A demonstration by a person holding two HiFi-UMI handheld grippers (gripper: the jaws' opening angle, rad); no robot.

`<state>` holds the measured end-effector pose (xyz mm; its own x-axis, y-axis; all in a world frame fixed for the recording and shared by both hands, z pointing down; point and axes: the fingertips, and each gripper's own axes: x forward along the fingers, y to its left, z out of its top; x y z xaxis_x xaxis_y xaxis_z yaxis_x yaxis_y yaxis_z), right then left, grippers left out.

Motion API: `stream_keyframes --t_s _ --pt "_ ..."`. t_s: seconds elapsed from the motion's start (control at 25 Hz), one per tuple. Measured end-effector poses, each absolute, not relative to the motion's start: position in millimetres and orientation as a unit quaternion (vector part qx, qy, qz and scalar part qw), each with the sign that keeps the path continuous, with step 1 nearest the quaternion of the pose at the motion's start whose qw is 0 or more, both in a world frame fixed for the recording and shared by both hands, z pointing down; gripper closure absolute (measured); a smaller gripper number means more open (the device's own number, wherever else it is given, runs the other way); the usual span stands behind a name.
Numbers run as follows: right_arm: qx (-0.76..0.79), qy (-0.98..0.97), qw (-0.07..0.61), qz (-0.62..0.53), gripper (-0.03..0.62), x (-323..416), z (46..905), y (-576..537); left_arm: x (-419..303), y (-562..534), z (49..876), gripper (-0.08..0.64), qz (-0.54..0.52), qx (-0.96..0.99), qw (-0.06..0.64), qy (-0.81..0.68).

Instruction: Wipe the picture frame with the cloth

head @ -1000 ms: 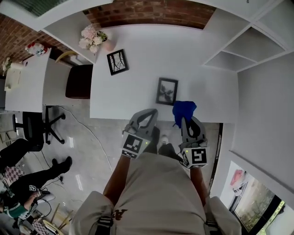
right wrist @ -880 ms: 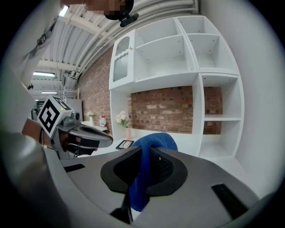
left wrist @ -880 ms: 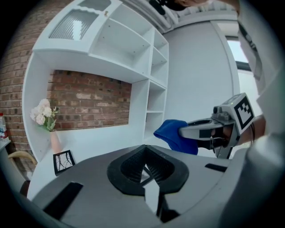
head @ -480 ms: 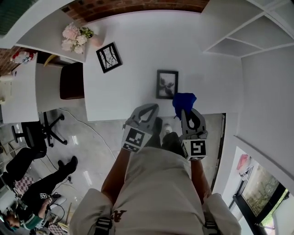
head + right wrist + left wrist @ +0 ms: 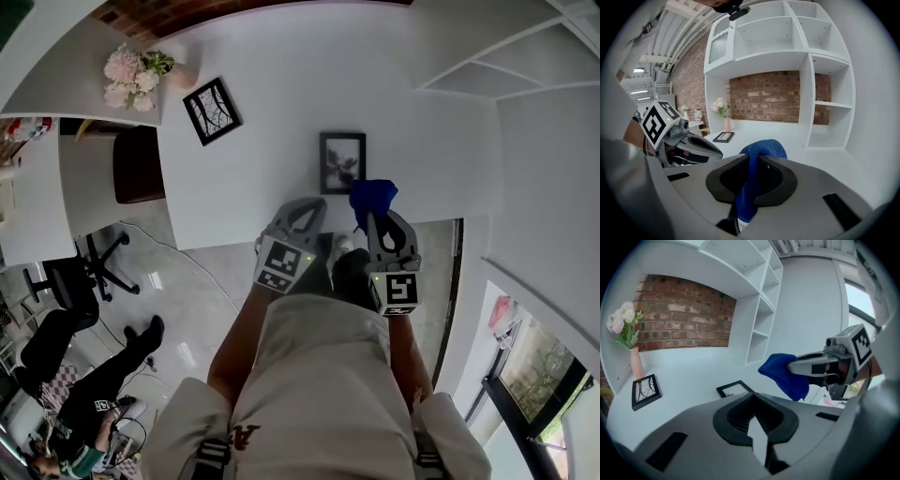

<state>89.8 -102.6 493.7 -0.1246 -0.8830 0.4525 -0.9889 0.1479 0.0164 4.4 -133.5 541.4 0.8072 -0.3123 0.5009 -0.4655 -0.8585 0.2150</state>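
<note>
**At desk edge: cloth gripped, frame not yet touched**

Over the near edge of the white desk (image 5: 422, 141), both grippers sit side by side, pointing toward the back wall.

- Right gripper (image 5: 374, 212): jaws clamped on the blue cloth (image 5: 372, 193). The cloth bunches out past the tips and hangs down between the jaws in the right gripper view.
- Left gripper (image 5: 313, 204): jaws brought together, nothing between them. Only a thin pale slit shows in the left gripper view.
- Frame (image 5: 341, 162): black, with a dark plant print. It lies flat on the desk just beyond the two grippers, nearer the right one.
- Cloth against frame: from the head view the cloth sits by the frame's near right corner. The left gripper view shows it hanging in the air, clear of the frame.
- Second frame (image 5: 212, 110): lies askew at the desk's left side, well apart from the first, near the pink flowers (image 5: 129, 75) at the back left corner.
- Shelves (image 5: 487, 56): white, along the right side of the desk
</note>
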Motion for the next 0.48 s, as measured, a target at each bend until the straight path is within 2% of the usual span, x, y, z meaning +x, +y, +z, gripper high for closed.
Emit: stream_keyframes --t_s 0.48 --pt "0.622 -0.739 0.208 0.155 0.558 79 519 -115 10 -134 586 0.558 0.263 0.926 0.186 -0.195"
